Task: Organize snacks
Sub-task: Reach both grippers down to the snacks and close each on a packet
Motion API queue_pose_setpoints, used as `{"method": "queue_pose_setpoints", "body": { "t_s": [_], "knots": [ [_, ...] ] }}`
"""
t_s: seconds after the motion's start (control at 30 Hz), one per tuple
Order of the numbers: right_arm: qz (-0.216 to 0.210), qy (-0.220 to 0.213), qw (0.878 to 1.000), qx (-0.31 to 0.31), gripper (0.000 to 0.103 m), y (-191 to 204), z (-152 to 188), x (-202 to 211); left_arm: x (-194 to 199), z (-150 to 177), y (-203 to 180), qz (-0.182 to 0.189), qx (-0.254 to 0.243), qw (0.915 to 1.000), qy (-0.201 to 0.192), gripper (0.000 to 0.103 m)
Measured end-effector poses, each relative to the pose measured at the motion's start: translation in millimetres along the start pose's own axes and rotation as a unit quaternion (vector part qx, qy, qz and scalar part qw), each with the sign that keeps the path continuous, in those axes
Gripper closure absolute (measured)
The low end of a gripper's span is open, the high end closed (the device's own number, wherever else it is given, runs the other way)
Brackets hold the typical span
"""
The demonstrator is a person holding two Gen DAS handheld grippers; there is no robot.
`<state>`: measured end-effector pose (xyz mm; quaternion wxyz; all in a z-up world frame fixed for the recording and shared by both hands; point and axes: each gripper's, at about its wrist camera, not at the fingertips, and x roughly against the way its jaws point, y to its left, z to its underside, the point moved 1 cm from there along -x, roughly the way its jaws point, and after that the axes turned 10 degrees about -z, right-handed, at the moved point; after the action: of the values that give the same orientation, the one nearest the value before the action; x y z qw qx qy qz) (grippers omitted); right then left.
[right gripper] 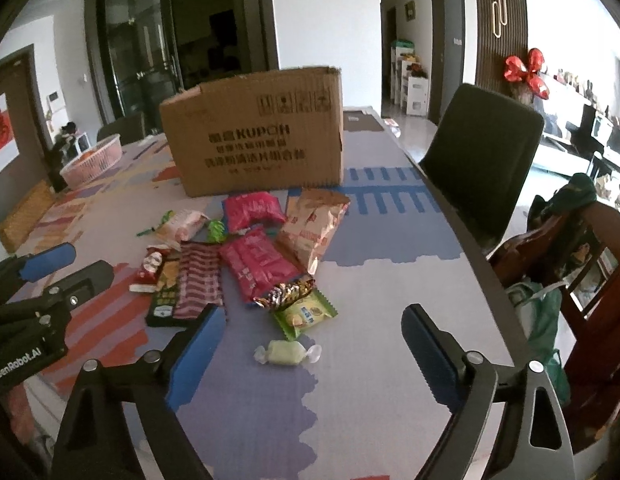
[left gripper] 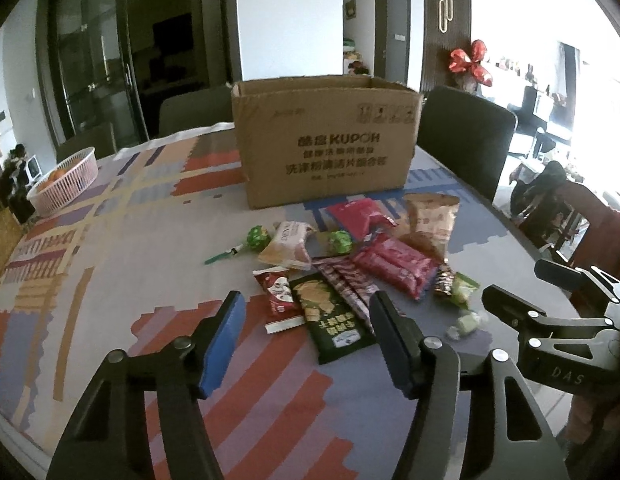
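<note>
A corrugated cardboard box [left gripper: 326,140] printed "KUPOH" stood upper centre on the patterned tabletop [left gripper: 109,240]. Crinkly foil and plastic snack packets [left gripper: 350,264] lay scattered just below it, mid-frame. A twist-wrapped pale green candy [right gripper: 287,353] lay apart. The left gripper [left gripper: 305,344] and right gripper [right gripper: 314,356] had blue-padded fingers spread wide, holding nothing.

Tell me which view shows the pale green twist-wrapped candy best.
Right wrist: the candy lies whole and unobstructed on the table, just ahead of the open right tongs. In the left wrist view it is small and blurry, at the pile's right edge beside the right tongs' body.
</note>
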<state>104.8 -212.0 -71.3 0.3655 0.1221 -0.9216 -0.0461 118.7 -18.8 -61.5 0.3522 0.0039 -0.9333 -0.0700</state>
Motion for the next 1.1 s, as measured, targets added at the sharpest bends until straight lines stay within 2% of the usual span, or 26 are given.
{"method": "queue_pose_setpoints", "body": {
  "t_s": [0.33, 0.8, 1.0, 1.1],
  "knots": [
    [0.010, 0.042, 0.999, -0.006, 0.028, -0.8, 2.2, -37.7, -40.2, 2.9, 11.8, -0.008, 0.006, 0.9996, 0.027, 0.059],
    [0.023, 0.077, 0.997, -0.012, 0.035, -3.6, 2.1, -62.3, -80.3, 1.8, 14.6, 0.002, 0.015, 0.9977, 0.066, 0.066],
    [0.021, 0.085, 0.996, -0.012, 0.043, -3.7, 2.2, -68.8, -90.2, 0.2, 16.1, 0.006, 0.020, 0.9967, 0.079, 0.069],
    [0.022, 0.085, 0.996, -0.011, 0.048, -3.3, 2.1, -71.2, -92.9, -0.7, 15.9, 0.008, 0.022, 0.9964, 0.081, 0.075]
  ]
}}
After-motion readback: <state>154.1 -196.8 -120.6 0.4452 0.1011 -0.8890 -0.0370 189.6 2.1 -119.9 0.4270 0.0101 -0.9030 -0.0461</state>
